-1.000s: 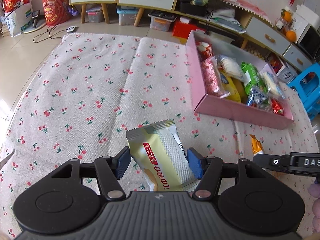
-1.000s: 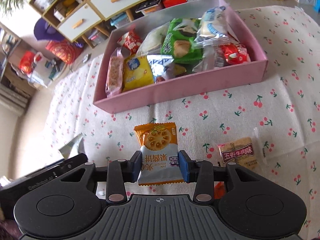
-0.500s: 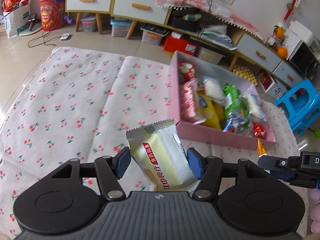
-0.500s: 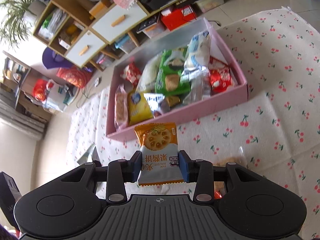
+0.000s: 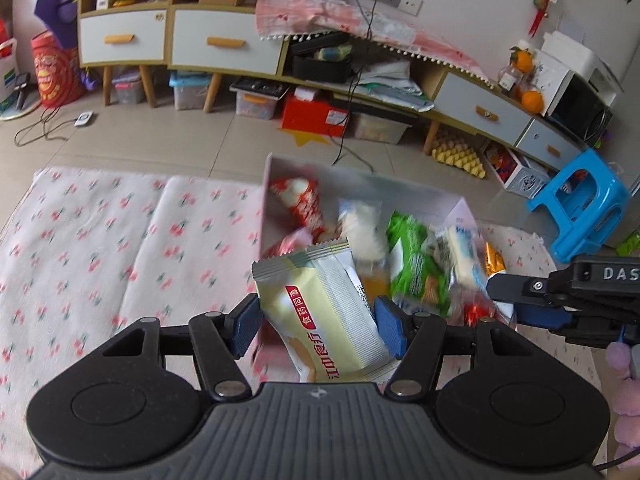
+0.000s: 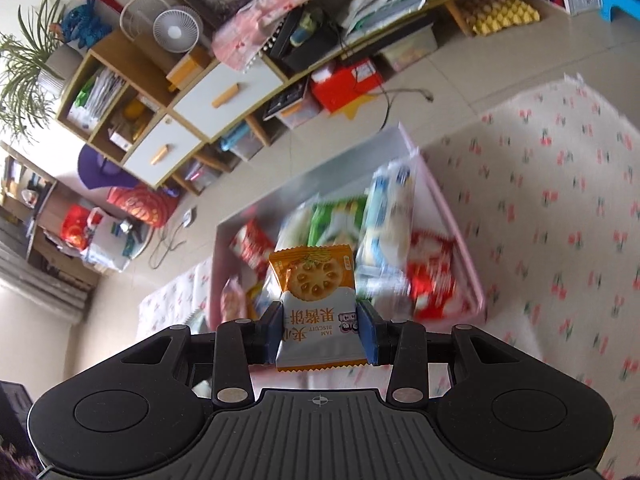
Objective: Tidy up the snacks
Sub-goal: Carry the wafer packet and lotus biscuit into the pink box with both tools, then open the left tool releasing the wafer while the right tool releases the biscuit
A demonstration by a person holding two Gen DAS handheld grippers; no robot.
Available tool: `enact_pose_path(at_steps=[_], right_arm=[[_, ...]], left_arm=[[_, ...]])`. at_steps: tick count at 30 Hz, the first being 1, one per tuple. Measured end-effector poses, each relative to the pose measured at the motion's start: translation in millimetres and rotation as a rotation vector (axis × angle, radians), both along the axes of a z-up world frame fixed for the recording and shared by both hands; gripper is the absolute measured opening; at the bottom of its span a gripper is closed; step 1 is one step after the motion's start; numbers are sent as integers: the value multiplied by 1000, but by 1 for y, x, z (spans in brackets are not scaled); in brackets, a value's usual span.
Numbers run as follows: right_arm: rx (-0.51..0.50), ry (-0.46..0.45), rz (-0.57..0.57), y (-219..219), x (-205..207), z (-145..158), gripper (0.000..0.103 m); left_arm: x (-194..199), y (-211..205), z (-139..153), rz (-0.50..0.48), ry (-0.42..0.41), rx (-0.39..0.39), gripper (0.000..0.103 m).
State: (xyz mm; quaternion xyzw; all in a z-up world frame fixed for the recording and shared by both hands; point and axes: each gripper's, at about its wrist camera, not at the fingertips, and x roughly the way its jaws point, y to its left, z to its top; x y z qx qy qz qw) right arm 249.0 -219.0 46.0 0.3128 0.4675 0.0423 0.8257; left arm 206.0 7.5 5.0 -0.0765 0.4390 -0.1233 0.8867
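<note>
Cherry-print cloth (image 5: 120, 248) covers the surface under your pink box (image 6: 452, 216) of snacks. Your left gripper (image 5: 318, 320) has its fingers closed on a pale yellow biscuit packet (image 5: 324, 312), held over the box. Your right gripper (image 6: 320, 328) pinches an orange jam biscuit packet (image 6: 316, 304) above the box too.

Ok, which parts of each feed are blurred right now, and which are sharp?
Left wrist view: pink box and cherry cloth smeared; pale yellow packet in the left gripper sharp. Right wrist view: box contents blurred, orange biscuit packet in the right gripper sharp.
</note>
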Motion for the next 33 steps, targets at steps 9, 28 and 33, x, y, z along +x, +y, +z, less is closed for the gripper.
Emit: enact_pose_path(at_steps=[9, 28, 33], right_arm=[[-67, -50, 14, -13, 44, -8, 39], [-82, -69, 13, -18, 74, -29, 55], [-80, -68, 13, -17, 72, -23, 59]], left_arm=[[35, -18, -14, -24, -33, 11, 58], [55, -24, -25, -7, -93, 45, 75], [53, -23, -22, -3, -90, 47, 80]])
